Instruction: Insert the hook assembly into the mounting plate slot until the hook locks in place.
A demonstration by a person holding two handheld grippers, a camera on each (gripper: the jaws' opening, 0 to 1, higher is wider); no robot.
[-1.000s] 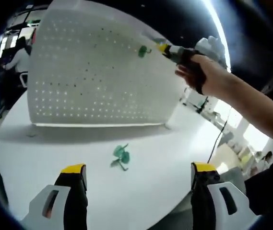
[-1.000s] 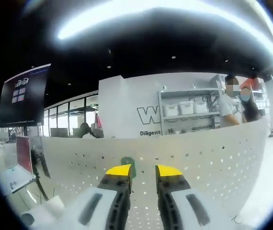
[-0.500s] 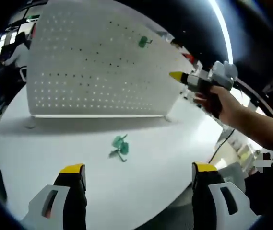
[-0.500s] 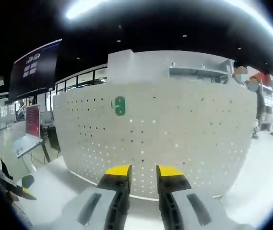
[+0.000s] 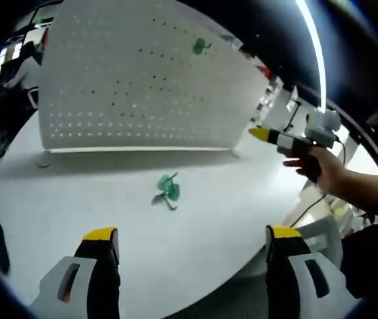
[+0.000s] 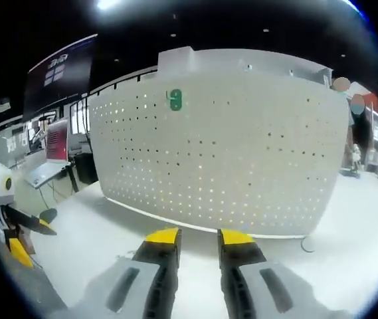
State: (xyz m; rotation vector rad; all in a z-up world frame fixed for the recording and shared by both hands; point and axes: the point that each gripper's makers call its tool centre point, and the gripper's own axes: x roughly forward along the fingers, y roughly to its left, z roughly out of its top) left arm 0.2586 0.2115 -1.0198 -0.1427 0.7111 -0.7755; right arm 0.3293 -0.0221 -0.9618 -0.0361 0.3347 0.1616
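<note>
Upright pegboard (image 5: 135,80) across the table's (image 5: 228,219) far side

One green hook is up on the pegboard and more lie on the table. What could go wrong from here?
The green hook sits high on the pegboard with nothing holding it; the pictures can't confirm it locked, so it may drop out. The loose hooks on the white table look tangled together, so the left gripper, jaws wide apart, might lift more than one. The right gripper has its jaws nearly together and must open before any pick.
</note>
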